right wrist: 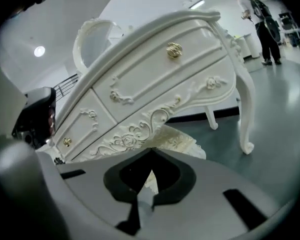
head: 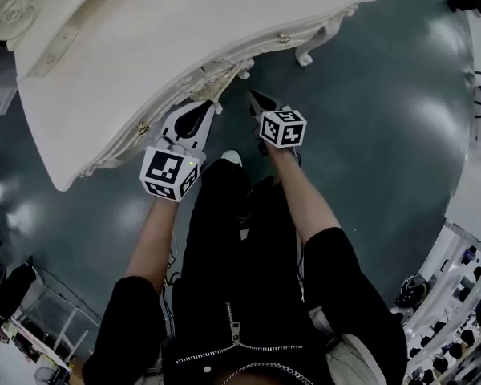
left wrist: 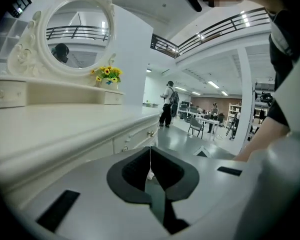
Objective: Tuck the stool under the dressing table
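The white carved dressing table (head: 184,30) fills the upper left of the head view. In the right gripper view its drawer front (right wrist: 155,79) is close ahead. The cream cushioned stool (right wrist: 177,140) sits beneath it, behind the carved apron; the head view does not show the stool. My left gripper (head: 215,104) is shut and empty at the table's front edge. In its own view the left gripper (left wrist: 150,149) points along the tabletop (left wrist: 65,129). My right gripper (head: 252,96) is beside it, also shut on nothing. From its own camera the right gripper (right wrist: 151,151) points at the stool.
An oval mirror (left wrist: 77,31) and yellow flowers (left wrist: 107,75) stand at the back of the table. A curved table leg (right wrist: 245,99) stands right of the stool. People (left wrist: 167,104) stand far off on the dark floor. Shelving (head: 465,295) lines the right side and a wire rack (head: 32,319) the lower left.
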{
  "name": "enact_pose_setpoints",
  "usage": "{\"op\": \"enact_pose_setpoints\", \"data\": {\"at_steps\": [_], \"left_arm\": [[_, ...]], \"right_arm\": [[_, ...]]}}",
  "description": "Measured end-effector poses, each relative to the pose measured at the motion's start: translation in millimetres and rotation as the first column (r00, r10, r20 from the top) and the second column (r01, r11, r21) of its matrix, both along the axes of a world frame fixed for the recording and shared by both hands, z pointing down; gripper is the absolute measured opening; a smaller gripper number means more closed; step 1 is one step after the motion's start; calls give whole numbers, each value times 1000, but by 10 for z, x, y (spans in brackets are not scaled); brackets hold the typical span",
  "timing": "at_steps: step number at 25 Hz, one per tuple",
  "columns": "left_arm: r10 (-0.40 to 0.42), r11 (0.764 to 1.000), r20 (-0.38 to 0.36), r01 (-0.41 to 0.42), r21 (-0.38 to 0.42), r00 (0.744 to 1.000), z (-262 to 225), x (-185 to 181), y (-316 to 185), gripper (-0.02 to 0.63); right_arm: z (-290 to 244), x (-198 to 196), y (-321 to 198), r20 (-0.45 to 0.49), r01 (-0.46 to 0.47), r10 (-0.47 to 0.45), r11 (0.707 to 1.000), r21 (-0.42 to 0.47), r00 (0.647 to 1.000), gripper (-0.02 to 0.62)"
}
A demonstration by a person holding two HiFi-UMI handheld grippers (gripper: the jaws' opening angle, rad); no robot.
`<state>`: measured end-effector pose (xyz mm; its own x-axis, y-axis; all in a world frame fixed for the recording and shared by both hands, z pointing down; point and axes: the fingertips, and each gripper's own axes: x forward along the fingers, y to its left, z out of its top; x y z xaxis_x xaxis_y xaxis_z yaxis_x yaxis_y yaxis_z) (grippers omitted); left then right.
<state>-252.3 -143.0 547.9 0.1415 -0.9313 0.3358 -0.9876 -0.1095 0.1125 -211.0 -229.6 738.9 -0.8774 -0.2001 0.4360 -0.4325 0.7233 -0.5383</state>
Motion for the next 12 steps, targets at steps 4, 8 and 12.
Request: {"op": "enact_pose_setpoints", "data": {"at_steps": [4,8,12], "left_arm": [[-24,1000,-5,24,-17,1000,-372,-86,47,21],[-54,998,-16,53,-37,998,-742,-204,108,21],[-70,996,-9,70,-56,997,-1125,-322,110,21]], "right_arm": [[-456,101,115,-68,60,-55,995,76,996,6],[-996,161,196,-111,104,-89,985,140,990,6],[-1579,161,272,-143,153,-127,970,191,982,6]]}}
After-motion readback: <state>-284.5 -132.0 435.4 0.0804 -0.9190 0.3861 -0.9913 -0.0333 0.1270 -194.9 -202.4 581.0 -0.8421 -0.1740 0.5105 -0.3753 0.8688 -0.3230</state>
